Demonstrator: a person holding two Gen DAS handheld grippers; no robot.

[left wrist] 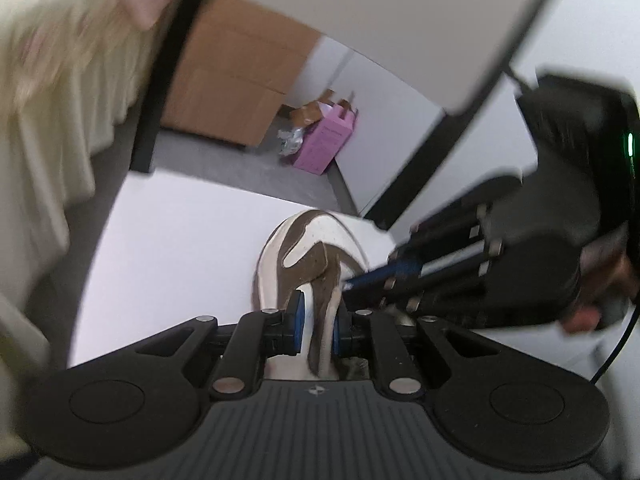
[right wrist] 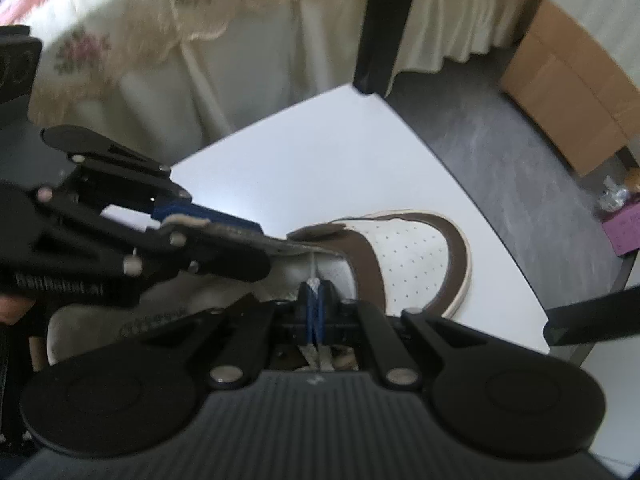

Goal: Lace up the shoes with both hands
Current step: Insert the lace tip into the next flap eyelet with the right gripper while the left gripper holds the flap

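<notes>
A brown and white sneaker (left wrist: 308, 248) lies on the white table (left wrist: 168, 248), toe pointing away; it also shows in the right wrist view (right wrist: 408, 256). My left gripper (left wrist: 318, 320) is shut on the brown eyelet flap of the shoe's upper (left wrist: 320, 308); in the right wrist view it comes in from the left (right wrist: 276, 246), holding that flap's edge. My right gripper (right wrist: 316, 300) is shut on the white shoelace (right wrist: 314, 276), just above the shoe's tongue. In the left wrist view the right gripper (left wrist: 352, 284) reaches in from the right, close beside my left fingers.
The table's far edge (right wrist: 360, 92) has a black leg (right wrist: 384, 20). Beyond are a floral cream bedspread (right wrist: 160, 40), cardboard boxes (left wrist: 236, 92) and a pink box (left wrist: 326, 140) on the grey floor. A person's hand (left wrist: 592, 312) holds the right gripper.
</notes>
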